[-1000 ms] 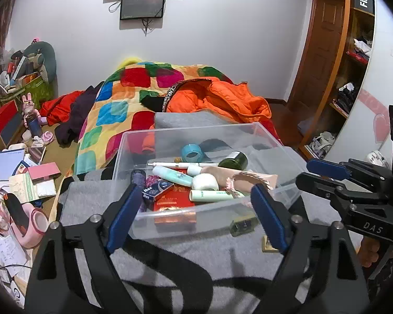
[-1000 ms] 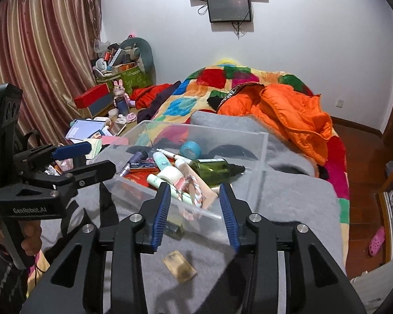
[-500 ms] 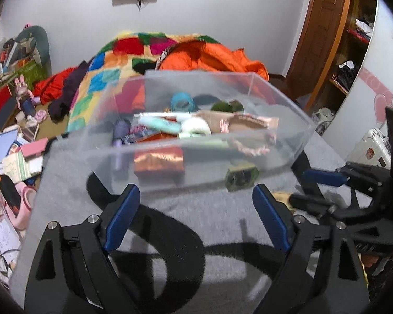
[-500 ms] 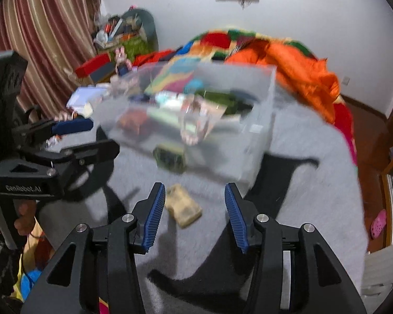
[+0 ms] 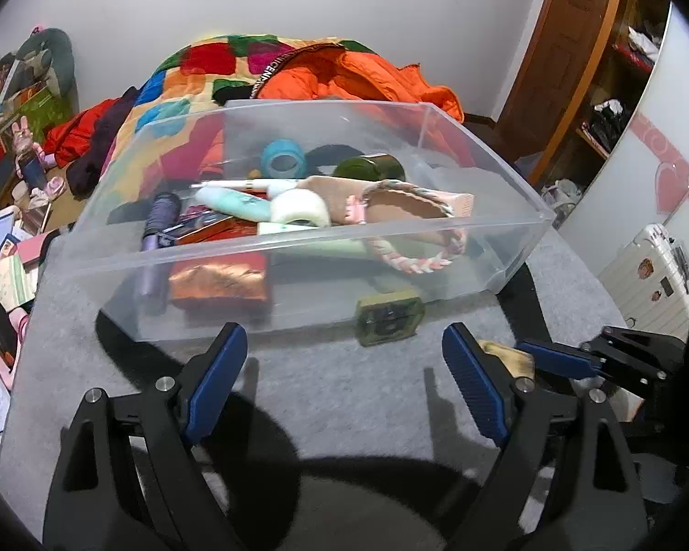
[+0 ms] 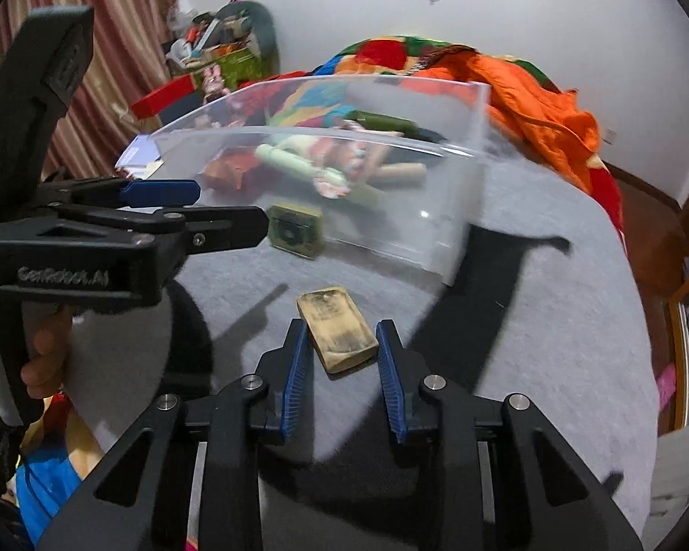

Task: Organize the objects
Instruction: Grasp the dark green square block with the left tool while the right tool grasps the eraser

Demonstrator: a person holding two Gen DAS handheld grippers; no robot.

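A clear plastic bin (image 5: 252, 248) full of tubes, tape rolls, a green bottle and a red box sits on the grey blanket (image 5: 335, 395). In front of it lie a small green square case (image 5: 389, 317) and a flat tan block (image 6: 337, 330). My right gripper (image 6: 340, 335) is down over the tan block; its jaws are closing and the pads meet the block's two sides. My left gripper (image 5: 344, 367) stands wide open just before the bin's front wall, nothing between its fingers. It shows at the left of the right wrist view (image 6: 232, 209). The right gripper (image 5: 528, 358) reaches in from the right.
Behind the bin (image 6: 436, 229) are a patchwork quilt (image 5: 197, 69) and an orange jacket (image 5: 367, 78). Cluttered books and boxes (image 5: 9, 248) lie left of the bed. A white suitcase (image 5: 647, 275) and wooden shelves (image 5: 620, 69) stand at the right. A hand (image 6: 41, 349) holds the left gripper.
Both grippers have sunk and tipped down towards the blanket. The right jaws widened a little, then narrowed around the tan block. The left jaws stayed wide.
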